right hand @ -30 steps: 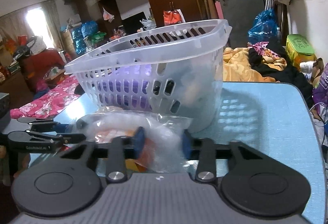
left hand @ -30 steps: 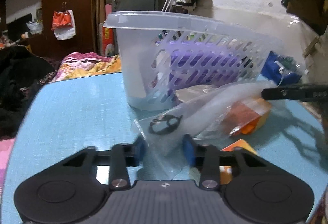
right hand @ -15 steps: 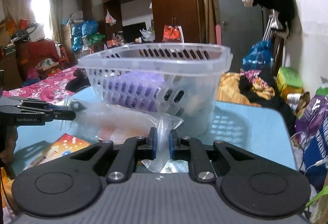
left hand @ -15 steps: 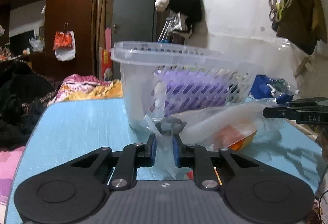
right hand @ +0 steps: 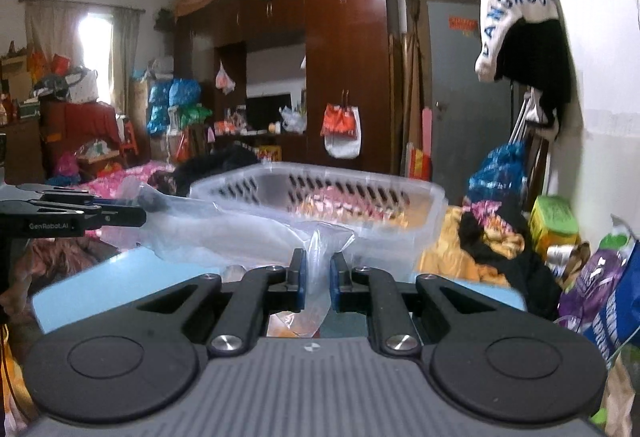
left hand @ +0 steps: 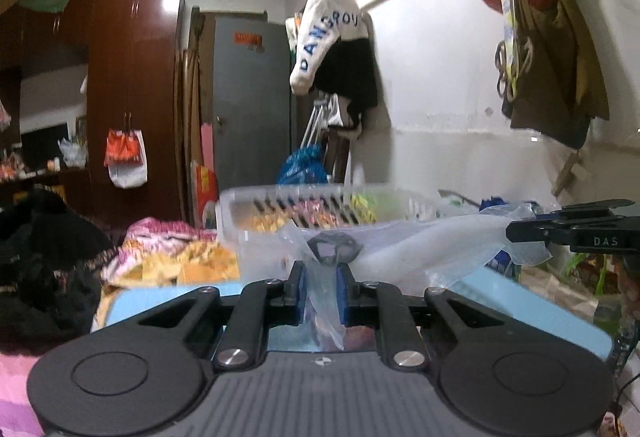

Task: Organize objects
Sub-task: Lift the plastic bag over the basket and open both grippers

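Clear plastic bag point(left hand: 420, 241), held off the blue table point(left hand: 532, 301) and stretched between the two tools in front of the slotted plastic basket point(left hand: 320, 205). The left gripper point(left hand: 320, 295) pinches one end of the bag, its blue pads pressed onto a gathered fold just below a dark ring-shaped piece point(left hand: 332, 245) on the film; the right gripper point(right hand: 316, 283) pinches the opposite end in the same way, with crumpled film filling the narrow gap between its pads. Each view shows the other tool clamped at the far end of the bag. Something orange lies low inside the film in the right wrist view, but what it is cannot be told. The basket stands on the table just behind the bag, its rim at about the bag's height, with colourful items visible through its slots. Step in hand, as judged: carrying the gripped bag up toward the basket. The next move calls for taking both ends together above the rim, centring the bag over the opening, then letting go. A sagging middle could catch on the rim.
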{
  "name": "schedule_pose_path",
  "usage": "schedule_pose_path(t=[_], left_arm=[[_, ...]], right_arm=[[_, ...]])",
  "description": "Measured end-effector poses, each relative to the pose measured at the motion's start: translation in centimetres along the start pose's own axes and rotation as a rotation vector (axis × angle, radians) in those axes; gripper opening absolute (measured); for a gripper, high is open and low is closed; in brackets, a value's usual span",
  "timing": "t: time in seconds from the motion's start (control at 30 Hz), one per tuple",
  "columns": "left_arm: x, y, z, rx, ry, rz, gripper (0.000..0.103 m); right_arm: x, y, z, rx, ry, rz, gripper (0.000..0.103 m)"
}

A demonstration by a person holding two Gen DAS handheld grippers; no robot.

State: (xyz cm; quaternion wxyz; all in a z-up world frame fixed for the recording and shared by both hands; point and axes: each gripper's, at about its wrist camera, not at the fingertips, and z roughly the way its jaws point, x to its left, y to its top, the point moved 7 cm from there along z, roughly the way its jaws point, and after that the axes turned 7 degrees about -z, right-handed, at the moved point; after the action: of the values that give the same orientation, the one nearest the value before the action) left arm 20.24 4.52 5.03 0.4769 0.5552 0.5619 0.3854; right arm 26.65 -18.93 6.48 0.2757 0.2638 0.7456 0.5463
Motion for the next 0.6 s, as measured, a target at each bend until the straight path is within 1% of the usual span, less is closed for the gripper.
schedule_pose_path(t=[0.1,0.17,0.3,0.43,0.6], left_arm=[[-0.2,2.4,0.6,-0.024,0.019,0.022,0.019],[-0.2,4.0,1.6,-0.021,0.026,0.030,0.019],[-0.1,7.2,4.1,-0.031,0.037,0.042,0.019],[0.0,8.4,6.8,-0.009,0.040,0.058,0.019],[1.1,8.2,11.0,0.043,0.078,0.055,0.019]], right_arm=[[-1.0,1.9,0.9,-0.013,-0.015,0.001,0.013],[-1.9,3.1,1.7,-0.020,-0.026,0.004,0.013],[-3.2,4.2,3.6,-0.018,-0.054,-0.002,0.013],[-4.7,4.3,6.1,0.003,-0.084,0.003,0.013],[-5.7,3.5,9.2,0.058,-0.111,0.003,0.013]])
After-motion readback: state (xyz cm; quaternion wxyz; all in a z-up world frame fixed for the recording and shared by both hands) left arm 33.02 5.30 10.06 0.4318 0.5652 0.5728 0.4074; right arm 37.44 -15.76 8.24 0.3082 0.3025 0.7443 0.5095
